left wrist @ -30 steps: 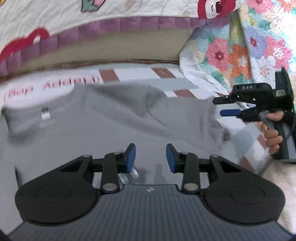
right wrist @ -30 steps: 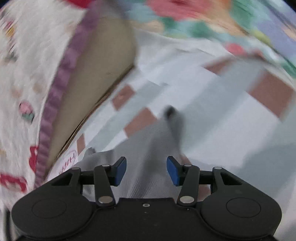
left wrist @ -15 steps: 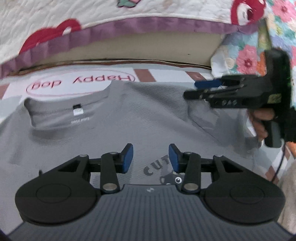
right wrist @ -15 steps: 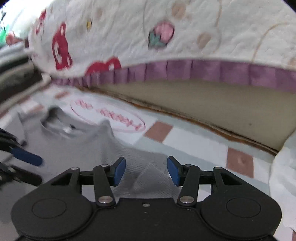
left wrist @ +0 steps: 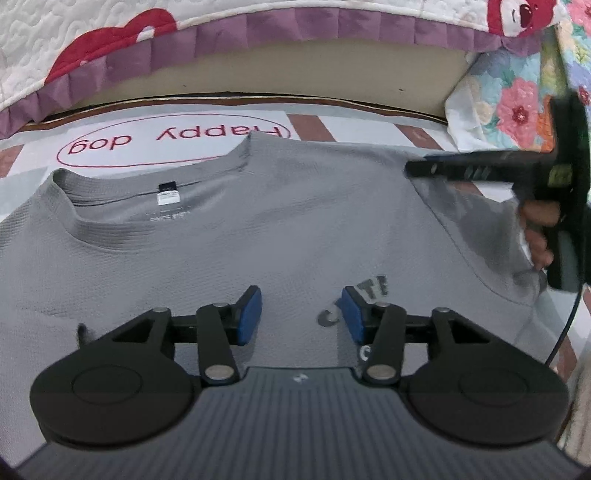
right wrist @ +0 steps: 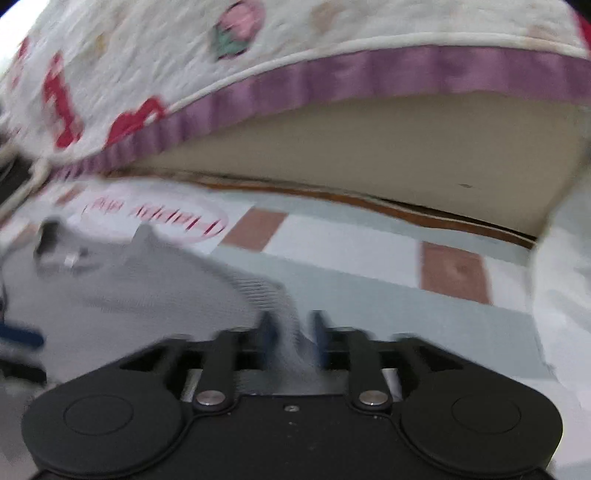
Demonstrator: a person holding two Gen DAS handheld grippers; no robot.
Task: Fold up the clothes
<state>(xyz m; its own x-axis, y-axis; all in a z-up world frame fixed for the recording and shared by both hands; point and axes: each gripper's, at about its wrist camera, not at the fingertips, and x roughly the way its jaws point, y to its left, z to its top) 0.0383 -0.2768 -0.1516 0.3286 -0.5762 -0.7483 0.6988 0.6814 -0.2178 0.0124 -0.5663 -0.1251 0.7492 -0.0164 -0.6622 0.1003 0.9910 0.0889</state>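
Note:
A grey T-shirt (left wrist: 295,229) lies face up and spread on the mat, collar and neck label (left wrist: 168,195) to the far left, dark "CUTE" print (left wrist: 373,288) by my fingers. My left gripper (left wrist: 301,314) hovers open just over the chest, with nothing between its blue pads. My right gripper (left wrist: 417,168), held by a hand (left wrist: 539,229), reaches in from the right at the shirt's shoulder. In the blurred right wrist view the right gripper (right wrist: 291,332) has its pads drawn close with a ridge of the grey shirt (right wrist: 147,288) between them.
The checked mat with a red "Happy dog" oval (left wrist: 177,140) lies under the shirt. A quilt with a purple frill (left wrist: 258,22) overhangs a beige mattress side (left wrist: 295,70) at the back. A floral blanket (left wrist: 517,103) is bunched at the right.
The right gripper swung in to the shirt's right shoulder and its fingers narrowed onto the cloth. The left gripper drew nearer the shirt and stayed open.

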